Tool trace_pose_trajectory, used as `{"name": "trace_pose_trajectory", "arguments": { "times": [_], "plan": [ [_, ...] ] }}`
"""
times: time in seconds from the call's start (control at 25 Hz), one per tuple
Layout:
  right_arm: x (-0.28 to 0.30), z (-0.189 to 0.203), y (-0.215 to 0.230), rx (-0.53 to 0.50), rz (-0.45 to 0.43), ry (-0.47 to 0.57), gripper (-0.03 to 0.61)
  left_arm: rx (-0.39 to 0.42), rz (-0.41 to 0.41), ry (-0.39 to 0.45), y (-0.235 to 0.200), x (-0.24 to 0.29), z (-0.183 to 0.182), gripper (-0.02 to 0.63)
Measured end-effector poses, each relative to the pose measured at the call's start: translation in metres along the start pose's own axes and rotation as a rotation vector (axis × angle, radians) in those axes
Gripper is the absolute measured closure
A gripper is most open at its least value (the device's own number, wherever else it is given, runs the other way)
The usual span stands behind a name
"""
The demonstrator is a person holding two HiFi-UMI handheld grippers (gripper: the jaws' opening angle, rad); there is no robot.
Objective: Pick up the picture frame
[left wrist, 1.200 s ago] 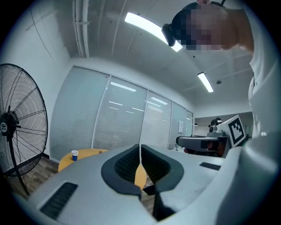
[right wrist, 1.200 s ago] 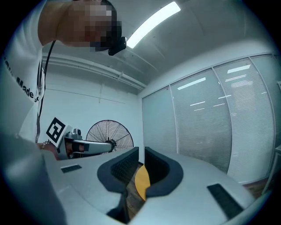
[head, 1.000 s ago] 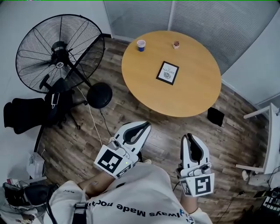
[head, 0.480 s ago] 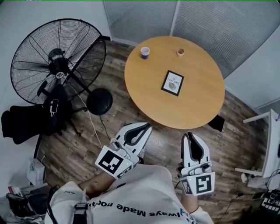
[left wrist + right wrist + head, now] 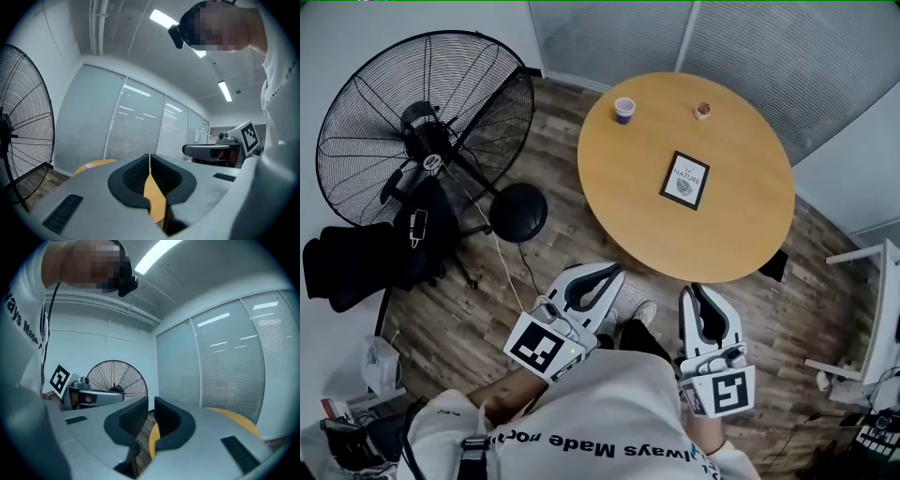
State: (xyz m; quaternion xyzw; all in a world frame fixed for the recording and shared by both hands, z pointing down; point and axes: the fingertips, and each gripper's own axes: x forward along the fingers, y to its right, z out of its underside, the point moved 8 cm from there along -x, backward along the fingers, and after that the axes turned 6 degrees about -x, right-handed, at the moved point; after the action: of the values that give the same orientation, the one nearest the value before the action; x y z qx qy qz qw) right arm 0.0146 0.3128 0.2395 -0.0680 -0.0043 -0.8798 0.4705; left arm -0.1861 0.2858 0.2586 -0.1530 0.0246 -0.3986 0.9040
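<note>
Left hand-held gripper [image 5: 614, 270] jaws pressed together, empty. Right hand-held gripper [image 5: 688, 291] nearly together, slim gap, empty. Both over floor at 6 o'clock of table [image 5: 741, 234]. Picture frame [image 5: 685, 180] flat near table centre.

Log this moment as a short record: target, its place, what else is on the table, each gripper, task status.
target: picture frame
place: lying flat near the middle of the round table
also on table: cup and a small object at the far edge
left gripper: jaws together, empty, held over the floor short of the table
right gripper: jaws all but together, empty, also short of the table
status: frame untouched, not yet picked up
</note>
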Motion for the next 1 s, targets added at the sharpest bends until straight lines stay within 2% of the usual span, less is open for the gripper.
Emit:
{"name": "trace_pose_trajectory", "arguments": {
  "times": [0.16, 0.44, 1.0],
  "plan": [
    [0.010, -0.001, 0.006, -0.017, 0.008, 0.017, 0.518, -0.006, -0.011, -0.006, -0.012, 0.004, 0.004, 0.579],
    [0.024, 0.004, 0.041, -0.013, 0.050, 0.028, 0.518, 0.007, -0.016, 0.002, -0.023, 0.035, -0.003, 0.579],
    [0.057, 0.003, 0.150, 0.000, 0.114, 0.068, 0.520, 0.044, 0.030, -0.009, -0.032, 0.159, -0.025, 0.580]
  ]
}}
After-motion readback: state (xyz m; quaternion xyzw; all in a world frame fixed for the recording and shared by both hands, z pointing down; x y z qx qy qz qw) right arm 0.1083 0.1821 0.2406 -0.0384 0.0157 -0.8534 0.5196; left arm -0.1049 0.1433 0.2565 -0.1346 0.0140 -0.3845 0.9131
